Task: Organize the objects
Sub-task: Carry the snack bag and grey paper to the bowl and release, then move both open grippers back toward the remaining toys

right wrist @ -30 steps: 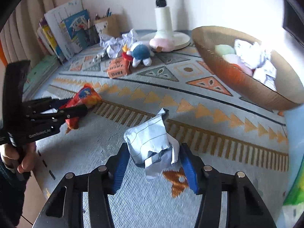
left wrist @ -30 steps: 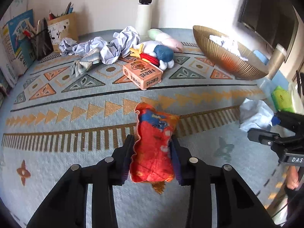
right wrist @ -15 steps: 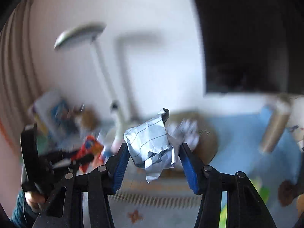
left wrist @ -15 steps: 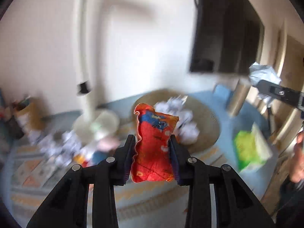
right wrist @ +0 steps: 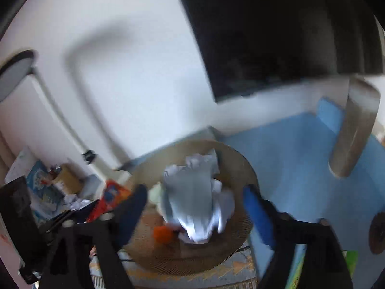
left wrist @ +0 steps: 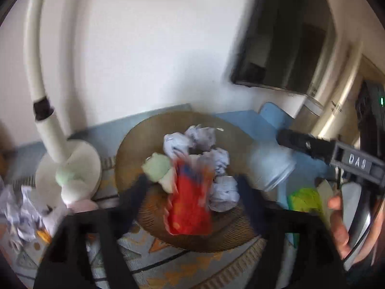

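My left gripper hangs over the woven basket, and its jaws are opening wide. The red snack bag shows as a blur between them, free of both pads, above the crumpled papers in the basket. My right gripper is above the same basket, its jaws also opening. A crumpled paper ball is a pale smear between the blue pads, touching neither. In the left wrist view that paper hangs below the right gripper's finger.
A white lamp base stands left of the basket, with loose crumpled papers on the patterned rug. A green packet and a metal cylinder lie to the right. A dark screen hangs on the wall. A hand holds the right gripper.
Both grippers rose from the rug and swung over the basket. Their jaws, shut on the red bag and the paper ball before, have spread and both things are loose.
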Demonstrator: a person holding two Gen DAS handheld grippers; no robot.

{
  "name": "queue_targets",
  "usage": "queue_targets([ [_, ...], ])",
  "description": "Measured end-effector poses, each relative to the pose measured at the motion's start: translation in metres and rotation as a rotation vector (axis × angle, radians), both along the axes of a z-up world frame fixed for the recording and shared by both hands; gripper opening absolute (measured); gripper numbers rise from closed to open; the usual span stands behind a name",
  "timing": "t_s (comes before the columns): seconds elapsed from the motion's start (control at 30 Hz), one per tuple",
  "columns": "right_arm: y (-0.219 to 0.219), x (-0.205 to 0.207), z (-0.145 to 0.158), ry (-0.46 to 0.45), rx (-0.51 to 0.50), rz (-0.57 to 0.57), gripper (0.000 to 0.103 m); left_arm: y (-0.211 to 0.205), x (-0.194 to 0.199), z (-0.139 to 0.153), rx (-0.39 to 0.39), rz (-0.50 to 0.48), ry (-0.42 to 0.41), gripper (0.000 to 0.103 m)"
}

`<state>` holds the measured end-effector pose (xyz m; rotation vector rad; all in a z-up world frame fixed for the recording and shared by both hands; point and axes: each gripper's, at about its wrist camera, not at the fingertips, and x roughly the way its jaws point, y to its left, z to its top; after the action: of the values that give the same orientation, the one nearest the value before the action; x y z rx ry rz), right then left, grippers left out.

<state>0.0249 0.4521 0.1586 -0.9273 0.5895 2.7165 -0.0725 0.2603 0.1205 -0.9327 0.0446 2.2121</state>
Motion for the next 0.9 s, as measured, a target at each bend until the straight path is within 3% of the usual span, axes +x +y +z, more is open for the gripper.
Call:
queue_targets([
  [0.2, 0.011, 0.015, -0.020, -0.025, -0.073, 0.002, 0.085, -0.054, 0.015, -0.003, 0.064, 0.068, -0.027, 0.079],
  [0.47, -0.035, 0.034, -0.007, 0.000, -0.081, 0.132, 0.085, -0.165, 0.080, 0.022, -0.002, 0.305, 0.135, 0.080],
  [0.53, -0.055, 0.039, -0.003, 0.015, -0.080, 0.184, 0.085, -0.187, 0.090, 0.026, -0.024, 0.367, 0.163, 0.102],
  [0.63, -0.085, 0.046, 0.000, 0.034, -0.069, 0.244, 0.086, -0.229, 0.110, 0.028, -0.049, 0.538, 0.226, 0.102],
  [0.77, -0.132, 0.049, -0.015, 0.028, -0.089, 0.322, 0.089, -0.270, 0.118, 0.009, -0.084, 0.667, 0.208, 0.102],
  [0.9, -0.180, 0.040, -0.057, -0.024, -0.054, 0.388, 0.089, -0.293, 0.105, -0.032, -0.156, 0.743, 0.160, 0.102],
])
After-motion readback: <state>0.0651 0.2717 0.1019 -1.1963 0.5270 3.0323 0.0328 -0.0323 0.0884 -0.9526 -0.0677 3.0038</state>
